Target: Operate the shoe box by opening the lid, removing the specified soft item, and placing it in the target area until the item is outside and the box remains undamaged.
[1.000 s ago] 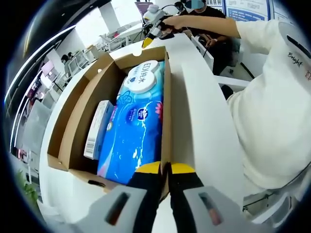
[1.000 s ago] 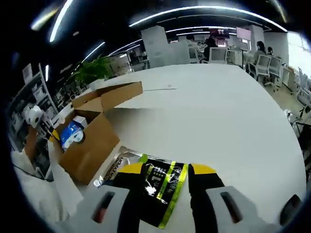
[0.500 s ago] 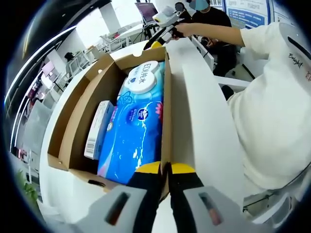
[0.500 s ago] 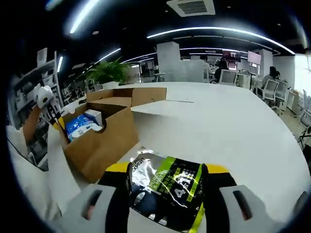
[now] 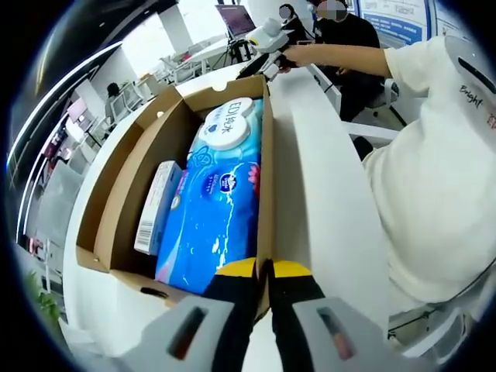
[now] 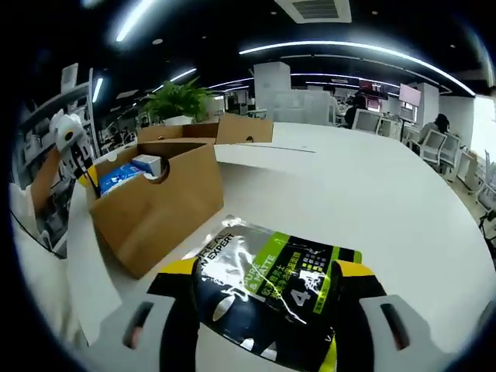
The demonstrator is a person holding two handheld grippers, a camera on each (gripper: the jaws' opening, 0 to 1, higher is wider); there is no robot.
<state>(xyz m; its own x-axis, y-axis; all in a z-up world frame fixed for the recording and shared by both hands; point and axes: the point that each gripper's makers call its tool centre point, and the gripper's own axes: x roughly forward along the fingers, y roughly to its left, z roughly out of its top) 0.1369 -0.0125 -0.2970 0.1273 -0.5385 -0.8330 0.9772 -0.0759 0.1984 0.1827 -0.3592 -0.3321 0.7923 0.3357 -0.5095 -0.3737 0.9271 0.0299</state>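
White bench [image 6: 372, 194]; right tongs [image 6: 267, 298] spread around black-green pouch [image 6: 271, 283], soft, slippery, grip its edge. Left tongs [image 5: 263, 273] pinch box wall [image 5: 265, 186].

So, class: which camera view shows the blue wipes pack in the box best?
The left gripper view: it looks down into the open box, showing the blue wipes pack nearly whole. The right gripper view shows only a sliver of the pack above the box wall.
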